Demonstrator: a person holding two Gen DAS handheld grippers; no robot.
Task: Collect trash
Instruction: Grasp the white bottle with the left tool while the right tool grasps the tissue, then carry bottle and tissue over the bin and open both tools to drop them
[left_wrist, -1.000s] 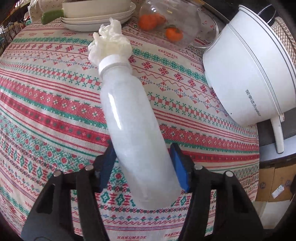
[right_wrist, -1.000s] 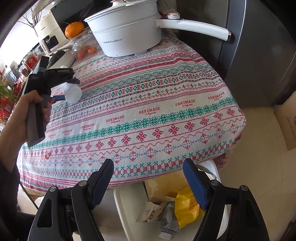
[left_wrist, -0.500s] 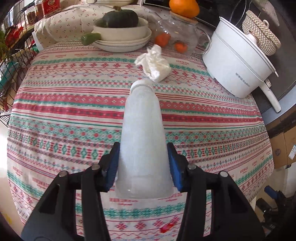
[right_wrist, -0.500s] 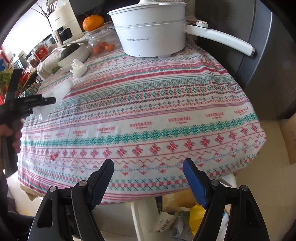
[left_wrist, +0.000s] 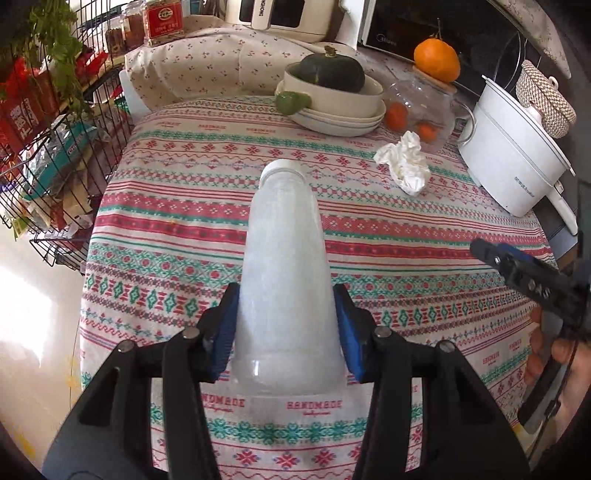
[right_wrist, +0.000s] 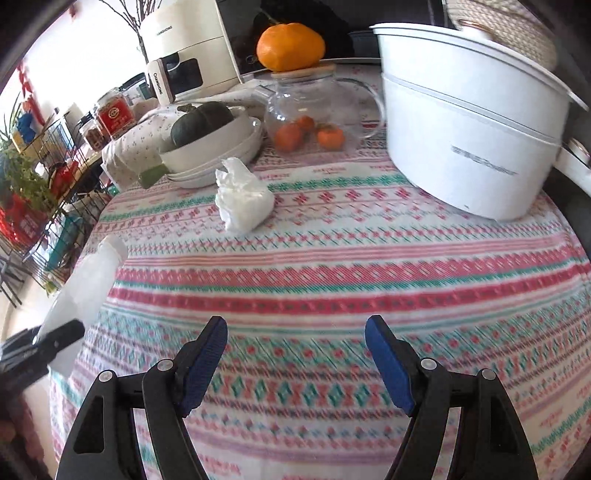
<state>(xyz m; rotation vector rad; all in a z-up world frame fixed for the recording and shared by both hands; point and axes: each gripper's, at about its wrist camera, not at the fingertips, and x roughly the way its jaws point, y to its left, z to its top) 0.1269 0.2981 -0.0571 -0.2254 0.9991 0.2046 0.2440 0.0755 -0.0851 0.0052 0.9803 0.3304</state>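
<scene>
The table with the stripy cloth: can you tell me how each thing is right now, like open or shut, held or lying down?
Frosted white plastic bottle: capped, held off the table.
Left gripper: shut on the bottle.
Right gripper: open, empty.
Crumpled white tissue: lying on the cloth.
Clear glass teapot: lid on, an orange on top.
White electric pot: upright.

Bottle (left_wrist: 284, 266): frosted, translucent plastic, smooth, with a matt white cap. Tissue (right_wrist: 242, 197): crumpled white paper, soft and matt. Tablecloth (left_wrist: 184, 206) over the tabletop: woven cloth, matt, patterned. Pot (right_wrist: 472, 136) at the far right edge: glossy white. Teapot (right_wrist: 314, 107): clear glass, wooden lid. Left gripper (left_wrist: 286, 328): matt black plastic, blue rubbery pads.
</scene>
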